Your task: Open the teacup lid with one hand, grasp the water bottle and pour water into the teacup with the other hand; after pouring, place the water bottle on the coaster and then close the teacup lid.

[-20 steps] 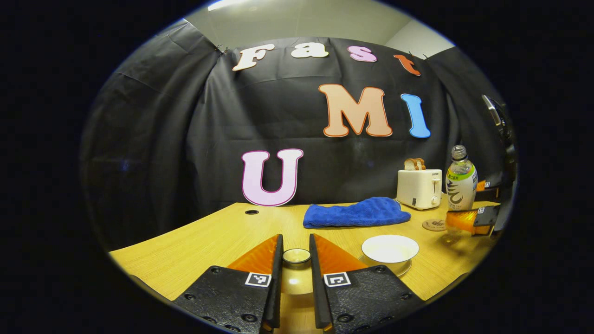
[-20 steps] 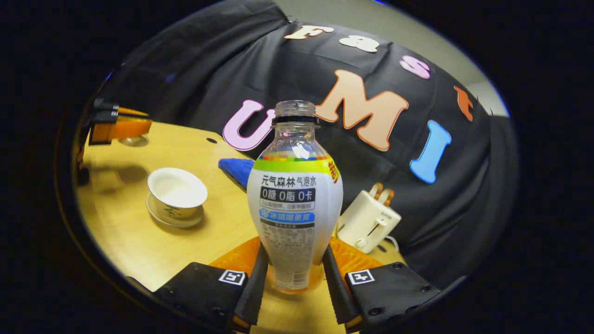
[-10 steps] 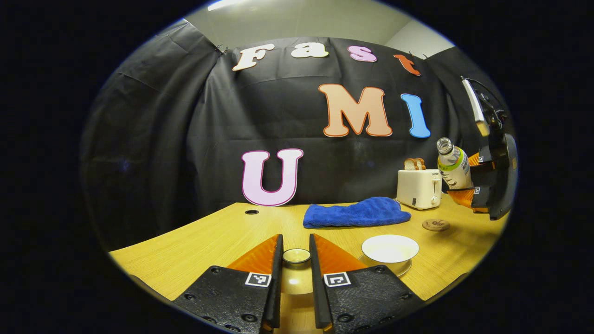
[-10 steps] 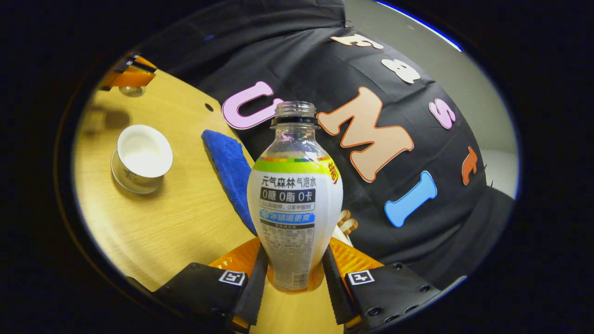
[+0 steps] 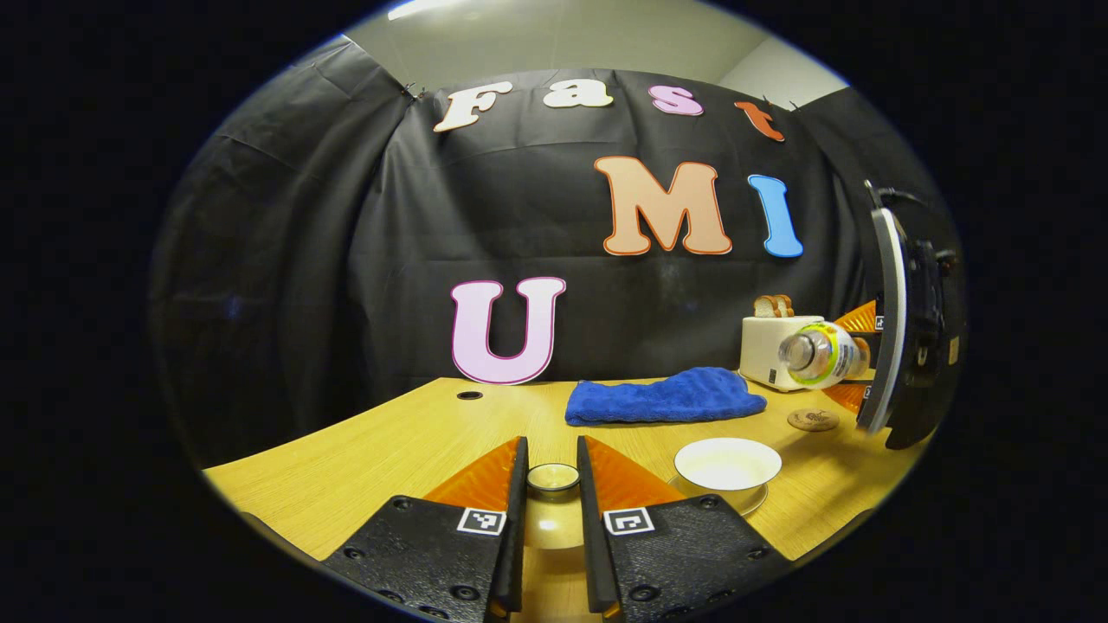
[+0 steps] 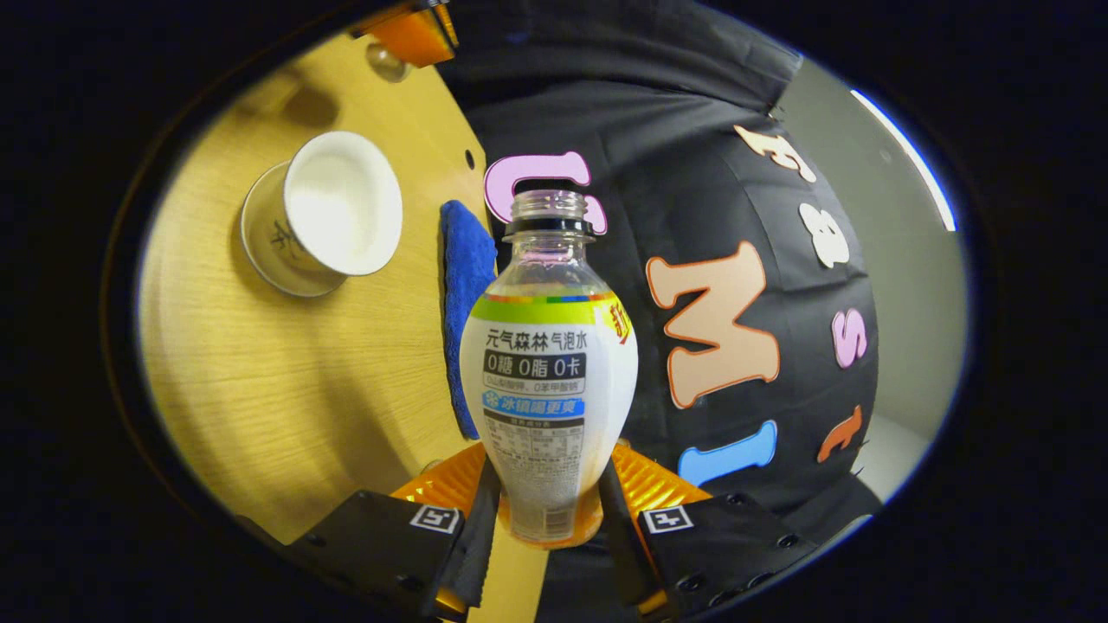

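Observation:
My left gripper [image 5: 551, 465] is shut on the knob of the teacup lid [image 5: 550, 524], which it holds low over the wooden table [image 5: 389, 441]. Just to its right, the white teacup [image 5: 727, 463] stands uncovered on its saucer. My right gripper [image 6: 550, 484] is shut on the uncapped water bottle [image 6: 550, 372], which is tipped nearly level in the air. In the left gripper view the bottle [image 5: 818, 353] hangs right of the teacup, above the round coaster [image 5: 813, 420], its mouth towards me. In the right gripper view the teacup [image 6: 320, 212] lies up and left of the bottle's mouth.
A folded blue towel [image 5: 665, 396] lies behind the teacup. A white toaster [image 5: 775, 350] with bread in it stands at the back right, near the coaster. The black cloth wall closes off the table's far side. The table has a small hole [image 5: 469, 395] at the back left.
The right gripper has lifted the bottle off the table and rolled it from upright to nearly level, bringing the teacup closer. The left gripper has stayed still with the lid.

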A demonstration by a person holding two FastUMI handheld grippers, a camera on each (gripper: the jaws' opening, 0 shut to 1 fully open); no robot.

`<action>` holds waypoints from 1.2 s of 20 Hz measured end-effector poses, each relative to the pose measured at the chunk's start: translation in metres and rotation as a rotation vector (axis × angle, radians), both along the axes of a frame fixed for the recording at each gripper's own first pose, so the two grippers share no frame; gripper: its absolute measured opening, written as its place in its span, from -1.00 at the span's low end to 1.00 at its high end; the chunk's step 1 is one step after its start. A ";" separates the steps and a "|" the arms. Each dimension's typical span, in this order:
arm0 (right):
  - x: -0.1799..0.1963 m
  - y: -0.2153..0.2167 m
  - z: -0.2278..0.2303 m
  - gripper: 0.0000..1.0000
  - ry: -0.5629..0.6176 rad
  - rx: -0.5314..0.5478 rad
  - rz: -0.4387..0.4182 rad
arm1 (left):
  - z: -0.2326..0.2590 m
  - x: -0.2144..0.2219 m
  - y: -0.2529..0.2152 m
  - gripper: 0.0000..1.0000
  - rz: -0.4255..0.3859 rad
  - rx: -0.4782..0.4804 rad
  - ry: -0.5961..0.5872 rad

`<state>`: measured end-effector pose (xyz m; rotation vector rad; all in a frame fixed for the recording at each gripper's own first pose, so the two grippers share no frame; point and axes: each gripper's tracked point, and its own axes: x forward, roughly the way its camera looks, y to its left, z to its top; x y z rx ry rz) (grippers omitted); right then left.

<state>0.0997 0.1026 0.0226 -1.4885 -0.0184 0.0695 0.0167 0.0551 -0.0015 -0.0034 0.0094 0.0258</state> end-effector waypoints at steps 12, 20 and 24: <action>-0.004 0.003 -0.001 0.23 -0.105 -0.273 0.039 | 0.000 -0.001 0.000 -0.47 0.000 0.000 0.001; -0.005 0.015 0.015 0.28 -0.197 -0.381 0.066 | 0.001 0.000 -0.001 -0.47 -0.001 -0.001 0.001; -0.003 0.017 0.022 0.24 -0.240 -0.423 0.072 | 0.001 0.000 -0.001 -0.47 -0.002 -0.001 0.001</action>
